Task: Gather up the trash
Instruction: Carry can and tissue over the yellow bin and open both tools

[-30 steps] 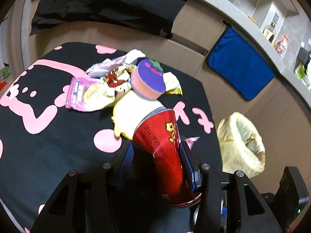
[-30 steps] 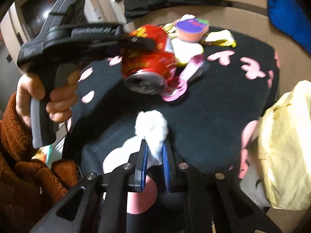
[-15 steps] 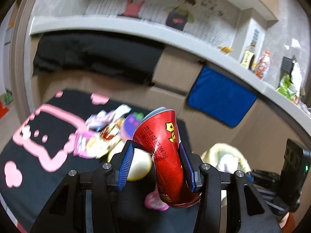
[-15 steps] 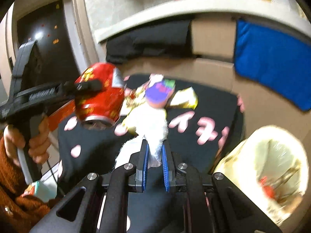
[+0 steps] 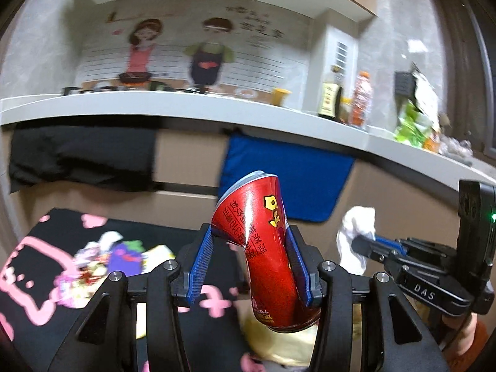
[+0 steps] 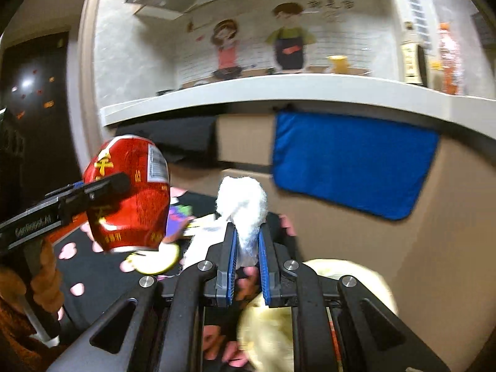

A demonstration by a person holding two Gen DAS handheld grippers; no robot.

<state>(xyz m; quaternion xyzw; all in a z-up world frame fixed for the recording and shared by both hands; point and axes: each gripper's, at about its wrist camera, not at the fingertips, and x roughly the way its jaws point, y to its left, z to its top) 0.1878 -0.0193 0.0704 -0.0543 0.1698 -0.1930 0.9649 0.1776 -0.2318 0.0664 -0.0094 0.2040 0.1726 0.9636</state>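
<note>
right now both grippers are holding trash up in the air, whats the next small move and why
Probably lower both over the yellow bin bag and let go. The left gripper clamps the dented red can, the right gripper pinches the white tissue wad, and the bag's mouth sits just beneath them.

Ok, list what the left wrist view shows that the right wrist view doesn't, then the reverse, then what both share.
Left wrist only: the green snack bags at the counter's far end, and the right gripper from the side.
Right wrist only: the dark door, and the hand holding the left gripper.
Both: the dented red can, white tissue, blue cloth, yellow bin bag.
</note>
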